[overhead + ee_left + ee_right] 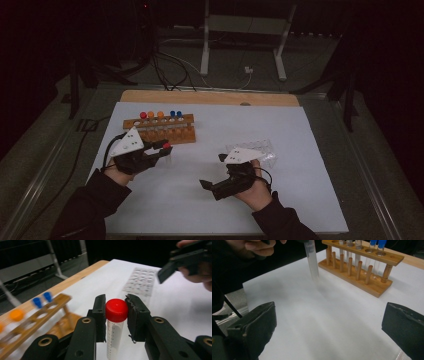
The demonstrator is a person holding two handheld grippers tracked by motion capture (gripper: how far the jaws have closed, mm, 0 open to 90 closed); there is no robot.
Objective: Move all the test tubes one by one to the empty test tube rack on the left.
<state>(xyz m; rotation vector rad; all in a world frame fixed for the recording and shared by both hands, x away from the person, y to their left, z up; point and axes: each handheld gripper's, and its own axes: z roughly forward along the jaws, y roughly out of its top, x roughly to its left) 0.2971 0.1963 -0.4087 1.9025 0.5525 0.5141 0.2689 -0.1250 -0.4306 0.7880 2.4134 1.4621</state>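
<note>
The left claw [116, 312] is clamping a red-capped tube [115, 327] by its cap, holding it upright above the surface [200, 195], just before the rack [160, 128]. The right claw [329, 332] is gaping wide, gripping nothing.

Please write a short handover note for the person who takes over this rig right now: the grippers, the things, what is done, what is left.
Left gripper: shut on the red-capped tube, held upright by its cap above the white sheet.
Right gripper: open, nothing between its jaws.
Wooden rack: holds tubes with red, orange and blue caps; some holes look free.
Clear plastic tray: lies near the right gripper.
Done: tube gripped.
Left: probably set it in a free rack hole.
</note>
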